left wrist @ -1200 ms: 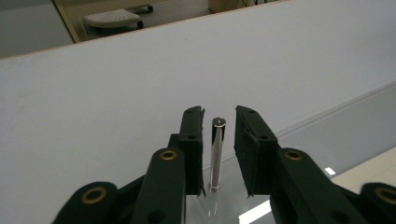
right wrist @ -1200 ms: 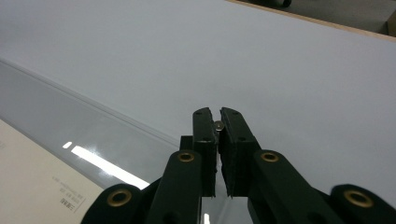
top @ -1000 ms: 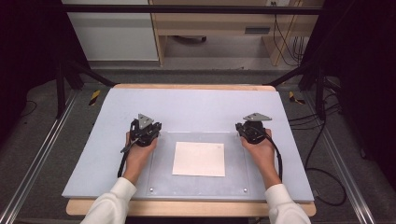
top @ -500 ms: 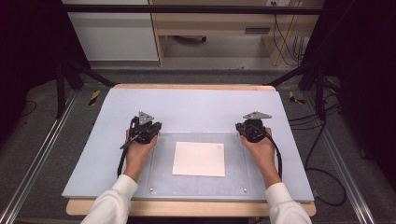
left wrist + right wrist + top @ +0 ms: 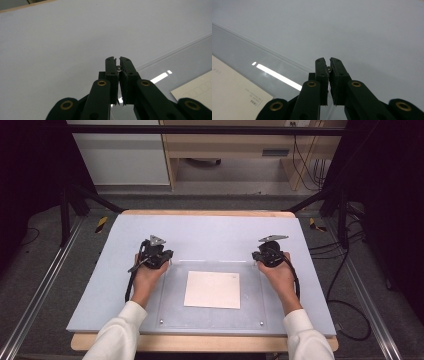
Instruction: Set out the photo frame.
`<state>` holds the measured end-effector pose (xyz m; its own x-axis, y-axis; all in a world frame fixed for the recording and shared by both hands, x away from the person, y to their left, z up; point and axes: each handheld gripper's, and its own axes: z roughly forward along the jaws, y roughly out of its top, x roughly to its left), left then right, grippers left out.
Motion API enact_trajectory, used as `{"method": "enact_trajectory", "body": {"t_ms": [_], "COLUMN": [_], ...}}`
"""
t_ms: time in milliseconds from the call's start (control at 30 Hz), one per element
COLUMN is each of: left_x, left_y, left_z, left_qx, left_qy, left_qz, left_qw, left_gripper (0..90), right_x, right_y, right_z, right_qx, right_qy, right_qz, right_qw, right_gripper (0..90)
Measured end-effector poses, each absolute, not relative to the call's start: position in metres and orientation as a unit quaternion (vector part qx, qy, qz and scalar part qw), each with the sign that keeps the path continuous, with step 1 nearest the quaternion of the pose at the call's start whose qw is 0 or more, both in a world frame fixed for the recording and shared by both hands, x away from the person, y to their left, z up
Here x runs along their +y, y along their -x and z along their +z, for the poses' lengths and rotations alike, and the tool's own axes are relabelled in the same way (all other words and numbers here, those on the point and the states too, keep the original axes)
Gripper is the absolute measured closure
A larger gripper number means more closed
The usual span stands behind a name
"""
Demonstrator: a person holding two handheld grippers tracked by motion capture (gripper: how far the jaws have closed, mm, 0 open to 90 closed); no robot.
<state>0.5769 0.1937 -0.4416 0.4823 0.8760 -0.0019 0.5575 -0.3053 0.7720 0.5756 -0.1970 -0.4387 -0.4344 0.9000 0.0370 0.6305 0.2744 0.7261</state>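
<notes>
A: Both grippers rest at the far corners of the clear plate, and the sheet of paper lies on the middle of it. What is the careful way to begin?

B: First I look at the jaws. The left gripper has its jaws pressed together with nothing between them, and the right gripper is the same; this is clear in the left gripper view and the right gripper view. So, in my judgement, each one must spread its jaws before it can take anything.

A: And where is the paper from each gripper?

B: It is nearer to the person than both grippers and between them. From the left gripper the paper is to the right and near; from the right gripper it is to the left and near. Neither gripper touches it. In the left gripper view a corner of the paper shows at the lower right, apart from the jaws.

A: How do I do it well?

B: I think a flat sheet is hard to pinch from above. Better to come low to one edge, slowly, with a small opening, and let the other gripper hold the sheet so it does not slide on the smooth plate. The blue table around gives room to approach
</notes>
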Motion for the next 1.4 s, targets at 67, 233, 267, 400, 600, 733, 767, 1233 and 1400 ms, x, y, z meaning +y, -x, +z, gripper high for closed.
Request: {"method": "enact_trajectory", "body": {"t_ms": [67,233,267,400,600,733,767,1233,1400], "left_x": [0.194,0.196,0.197,0.199,0.2,0.2,0.2,0.199,0.198], "left_y": [-0.578,-0.585,-0.587,-0.593,-0.595,-0.595,-0.596,-0.6,-0.6], "left_z": [-0.441,-0.438,-0.438,-0.436,-0.435,-0.435,-0.435,-0.433,-0.432], "left_qx": [0.459,0.464,0.465,0.469,0.469,0.471,0.471,0.476,0.478], "left_qy": [-0.781,-0.785,-0.786,-0.789,-0.791,-0.791,-0.791,-0.794,-0.795], "left_qz": [0.214,0.194,0.189,0.171,0.161,0.159,0.159,0.151,0.149], "left_qw": [0.365,0.361,0.36,0.359,0.358,0.357,0.356,0.347,0.343], "left_gripper": [85.2,85.3,85.2,85.3,85.3,85.3,85.3,85.2,85.2], "right_x": [-0.198,-0.199,-0.2,-0.201,-0.204,-0.203,-0.203,-0.216,-0.217], "right_y": [-0.578,-0.586,-0.588,-0.595,-0.595,-0.593,-0.593,-0.519,-0.475], "right_z": [-0.437,-0.433,-0.433,-0.432,-0.432,-0.432,-0.432,-0.417,-0.422], "right_qx": [0.776,0.78,0.78,0.78,0.779,0.784,0.785,0.773,0.769], "right_qy": [-0.497,-0.508,-0.511,-0.516,-0.513,-0.505,-0.504,-0.448,-0.421], "right_qz": [0.341,0.329,0.329,0.328,0.339,0.335,0.335,0.378,0.395], "right_qw": [0.186,0.157,0.148,0.131,0.123,0.131,0.132,0.245,0.274], "right_gripper": [85.3,84.9,84.8,84.6,83.8,83.9,83.8,44.3,25.6]}}
